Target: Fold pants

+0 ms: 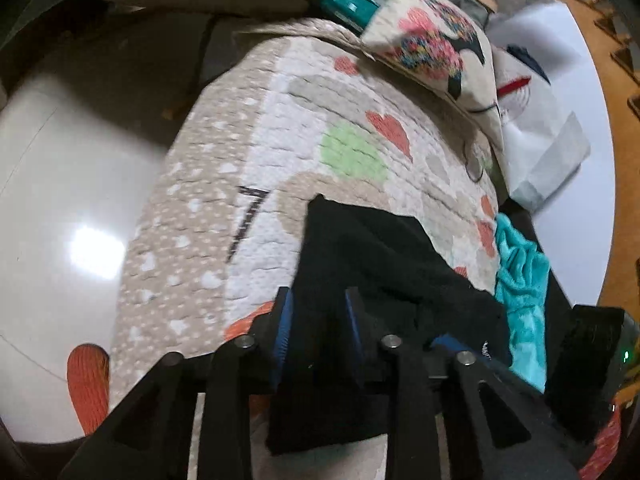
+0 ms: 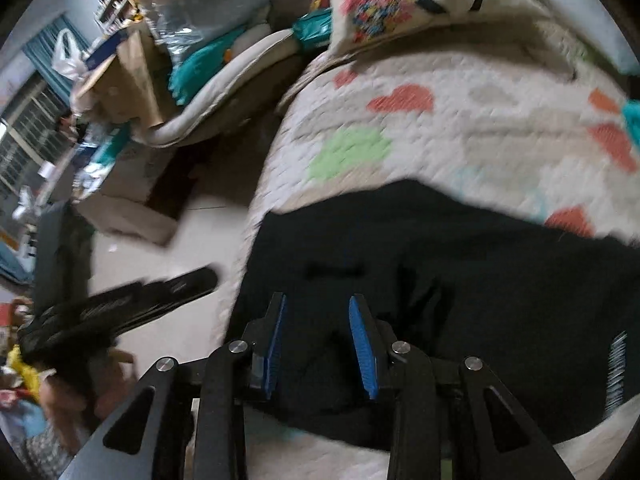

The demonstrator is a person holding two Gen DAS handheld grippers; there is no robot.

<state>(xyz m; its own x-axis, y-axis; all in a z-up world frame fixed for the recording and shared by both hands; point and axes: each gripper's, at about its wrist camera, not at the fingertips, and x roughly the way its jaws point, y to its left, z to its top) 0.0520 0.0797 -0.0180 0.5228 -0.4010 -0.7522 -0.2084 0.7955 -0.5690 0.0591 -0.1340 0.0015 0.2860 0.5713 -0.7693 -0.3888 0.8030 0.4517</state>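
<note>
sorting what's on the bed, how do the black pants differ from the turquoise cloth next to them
The pants are black and lie spread fairly flat across the quilt, directly in front of the left tool; the turquoise cloth is bright and bunched into wrinkles. The pants cover a broad patch, while the cloth shows as a narrow strip at the quilt's edge. Both are soft fabric lying on the bed.

You are in a lived-in bedroom. A bed with a heart-patterned quilt (image 1: 328, 128) and printed pillow (image 1: 432, 40) fills the frame's centre. Bags and boxes (image 2: 132, 64) crowd the upper left.
</note>
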